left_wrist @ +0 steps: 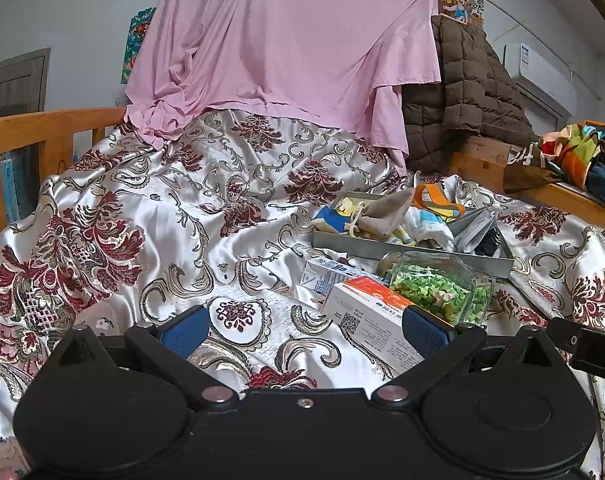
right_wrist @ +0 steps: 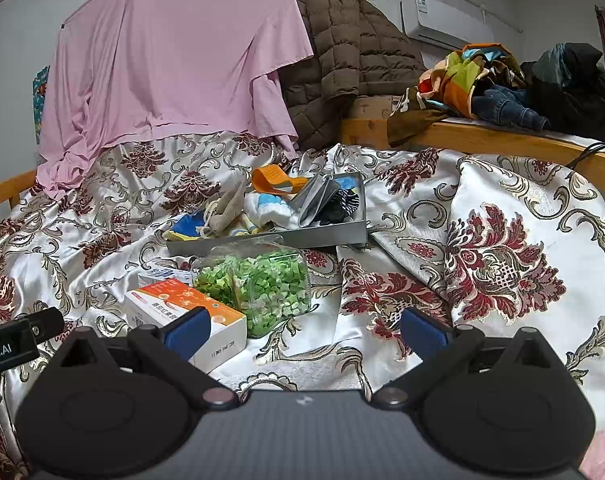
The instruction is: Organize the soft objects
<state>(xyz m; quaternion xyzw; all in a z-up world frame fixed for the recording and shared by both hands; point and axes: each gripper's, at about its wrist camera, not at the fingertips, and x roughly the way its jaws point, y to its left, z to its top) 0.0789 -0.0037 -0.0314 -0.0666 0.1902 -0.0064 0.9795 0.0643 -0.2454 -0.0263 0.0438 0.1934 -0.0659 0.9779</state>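
A grey metal tray (left_wrist: 406,251) (right_wrist: 314,236) lies on the floral satin bedspread and holds several soft things: a beige drawstring pouch (left_wrist: 382,210) (right_wrist: 226,208), an orange strap (left_wrist: 436,198) (right_wrist: 276,180), a white and blue cloth (left_wrist: 428,224) (right_wrist: 268,206), a grey folded piece (right_wrist: 316,198) and a dark striped sock (right_wrist: 344,204). My left gripper (left_wrist: 306,330) is open and empty, near and left of the tray. My right gripper (right_wrist: 304,330) is open and empty, in front of the tray.
A clear jar of green bits (left_wrist: 442,290) (right_wrist: 258,288), an orange and white box (left_wrist: 378,320) (right_wrist: 186,312) and a blue and white carton (left_wrist: 326,276) lie before the tray. A pink sheet (left_wrist: 286,48), brown quilted jacket (right_wrist: 350,52) and clothes pile (right_wrist: 498,80) stand behind.
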